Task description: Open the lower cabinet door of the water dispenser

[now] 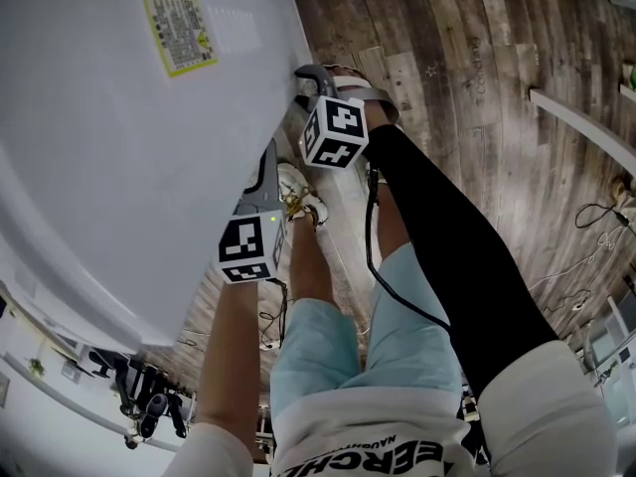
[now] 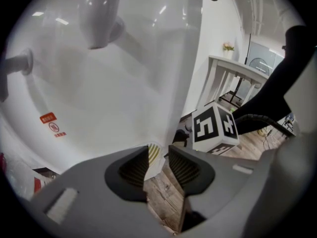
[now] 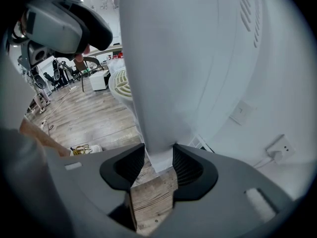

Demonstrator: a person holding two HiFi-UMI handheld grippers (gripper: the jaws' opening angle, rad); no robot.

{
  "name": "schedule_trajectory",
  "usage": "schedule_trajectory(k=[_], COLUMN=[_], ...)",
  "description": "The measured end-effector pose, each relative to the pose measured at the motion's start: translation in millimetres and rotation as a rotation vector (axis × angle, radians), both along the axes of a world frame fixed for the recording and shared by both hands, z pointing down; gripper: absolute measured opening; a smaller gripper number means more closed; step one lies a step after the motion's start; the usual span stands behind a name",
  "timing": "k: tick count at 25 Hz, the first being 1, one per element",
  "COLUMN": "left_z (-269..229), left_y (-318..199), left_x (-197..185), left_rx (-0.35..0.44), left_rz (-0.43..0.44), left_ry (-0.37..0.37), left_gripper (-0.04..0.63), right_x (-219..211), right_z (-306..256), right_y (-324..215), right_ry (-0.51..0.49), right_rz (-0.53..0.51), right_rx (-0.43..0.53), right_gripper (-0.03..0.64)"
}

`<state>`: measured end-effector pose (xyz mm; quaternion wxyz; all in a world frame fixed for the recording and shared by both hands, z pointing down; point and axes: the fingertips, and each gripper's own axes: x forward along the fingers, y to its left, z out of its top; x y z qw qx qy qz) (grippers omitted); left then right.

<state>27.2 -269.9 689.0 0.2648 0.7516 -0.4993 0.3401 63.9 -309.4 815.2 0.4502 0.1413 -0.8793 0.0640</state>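
Right gripper [image 3: 158, 155]: ribbed dark pads clenched on the bottom edge of the lower cabinet door [image 3: 158, 128]. The door is a smooth white slab that fills the gap pad to pad.

Left gripper [image 2: 158, 152]: pads drawn close on the same door's lower corner. Here it is a thin glossy sheet bearing a yellow-striped sticker [image 2: 154, 153]. It lies against the frame-left pad. There is a dark hairline at the other pad, so contact there is hard to judge.

Door's long axis: in the right gripper view it runs straight up from the jaws, widening, and is cut off at the top edge. Whether it stands ajar cannot be told.

Water dispenser [image 1: 119, 167]: rounded white plastic filling the left of the head view, with a yellow label [image 1: 179, 33] at upper left. Its bulk hides the door there. The marker cubes [image 1: 335, 132] cover both sets of jaws.

Left gripper view, upper left: blunt white tap [image 2: 101, 14], blurred.

Right gripper view: ribbed round drip tray [image 3: 123, 86] left of the slab, vent slots [image 3: 250, 9] at upper right.

Floor [image 1: 467, 58]: weathered grey-brown planks.
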Motion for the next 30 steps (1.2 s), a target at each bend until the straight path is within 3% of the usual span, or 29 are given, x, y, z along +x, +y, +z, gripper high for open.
schedule_trajectory(k=[12, 30], left_z=[-2, -8], left_y=[5, 22], left_x=[-7, -27], left_rx=[0.013, 0.022], left_rz=[0.003, 0.000], left_ry=[-0.003, 0.005], left_gripper=[0.132, 0.132], right_x=[-1, -1], right_z=[2, 4], right_y=[23, 36], right_ry=[0.008, 0.055], right_rz=[-0.032, 0.043], right_rx=[-0.010, -0.023], right_gripper=[0.172, 0.173])
